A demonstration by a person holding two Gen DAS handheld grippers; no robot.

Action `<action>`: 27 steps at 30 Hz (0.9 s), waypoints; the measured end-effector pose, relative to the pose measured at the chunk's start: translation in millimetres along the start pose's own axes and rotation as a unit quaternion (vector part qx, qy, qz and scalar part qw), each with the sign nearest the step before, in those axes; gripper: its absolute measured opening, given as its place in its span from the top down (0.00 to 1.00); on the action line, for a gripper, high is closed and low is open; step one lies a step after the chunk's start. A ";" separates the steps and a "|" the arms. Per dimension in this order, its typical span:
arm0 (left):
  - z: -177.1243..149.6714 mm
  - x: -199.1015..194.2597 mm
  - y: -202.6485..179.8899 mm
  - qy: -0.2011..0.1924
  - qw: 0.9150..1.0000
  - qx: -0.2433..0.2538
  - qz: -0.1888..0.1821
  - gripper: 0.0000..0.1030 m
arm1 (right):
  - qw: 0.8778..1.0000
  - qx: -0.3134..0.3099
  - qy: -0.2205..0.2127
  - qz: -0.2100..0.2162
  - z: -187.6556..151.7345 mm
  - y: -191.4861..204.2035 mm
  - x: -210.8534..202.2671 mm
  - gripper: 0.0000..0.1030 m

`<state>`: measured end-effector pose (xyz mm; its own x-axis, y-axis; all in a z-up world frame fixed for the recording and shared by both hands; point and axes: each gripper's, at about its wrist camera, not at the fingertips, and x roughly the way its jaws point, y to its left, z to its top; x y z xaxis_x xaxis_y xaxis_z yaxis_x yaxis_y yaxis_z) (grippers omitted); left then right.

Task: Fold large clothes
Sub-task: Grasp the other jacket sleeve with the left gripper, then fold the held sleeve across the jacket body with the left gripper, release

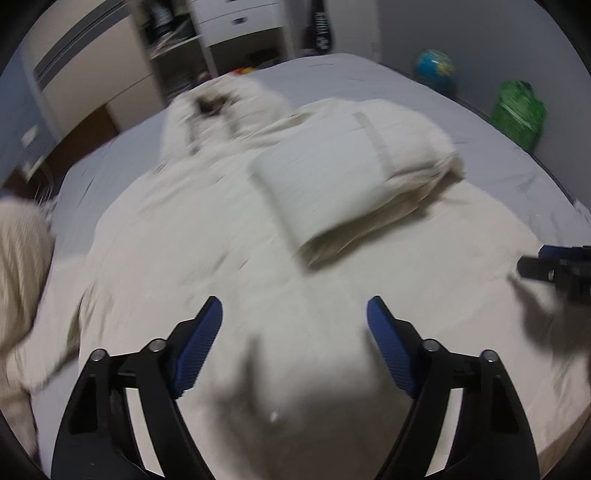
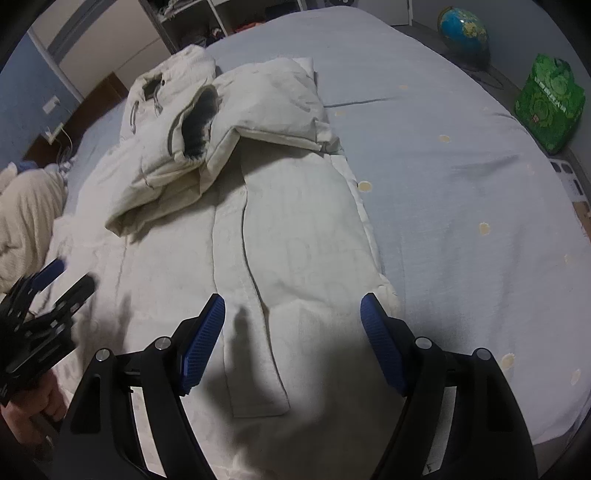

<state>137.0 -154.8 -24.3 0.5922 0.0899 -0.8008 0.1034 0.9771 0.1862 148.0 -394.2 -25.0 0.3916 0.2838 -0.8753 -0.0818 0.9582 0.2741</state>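
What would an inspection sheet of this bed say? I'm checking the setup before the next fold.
Surface: bed, pale blue dotted sheet.
Job's things: cream coat lying flat, both sleeves folded across its chest, hood at the far end.
Clutter: beige cloth at the bed's edge.
Grippers: left gripper open, nothing between; right gripper open over the hem.
Cables: white cable at a wall socket.
Surroundings: globe, green bag, shelves.
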 end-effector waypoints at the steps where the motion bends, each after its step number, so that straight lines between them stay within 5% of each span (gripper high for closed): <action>1: 9.8 4.7 -11.2 -0.003 1.000 0.019 -0.001 0.29 | 1.000 0.005 -0.002 0.004 -0.8 -0.8 -1.1 0.31; 7: 45.9 37.1 -47.3 -0.004 0.995 0.103 0.013 0.41 | 0.999 0.027 -0.004 0.025 -0.4 -7.8 -1.7 0.31; 11: 59.7 62.7 -43.1 0.033 0.993 0.113 0.007 0.77 | 0.999 0.028 -0.003 0.028 -0.2 -8.3 -0.7 0.30; 13: 67.0 58.8 -33.0 0.017 0.994 0.107 0.006 0.86 | 0.999 0.030 -0.004 0.031 0.0 -9.6 -0.2 0.30; 20: 97.1 26.8 43.7 -0.050 0.999 0.005 0.011 0.92 | 0.999 0.032 -0.004 0.038 0.1 -11.1 1.0 0.30; 27: 74.1 42.7 121.8 -0.027 0.993 -0.114 0.021 0.93 | 0.999 0.026 -0.002 0.034 1.7 -10.6 1.9 0.30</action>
<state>234.1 -46.2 6.4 0.6346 0.1281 -0.7622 -0.1035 0.9914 0.0804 151.2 -403.9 -28.8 0.3906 0.3476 -0.8524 -0.0600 0.9336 0.3532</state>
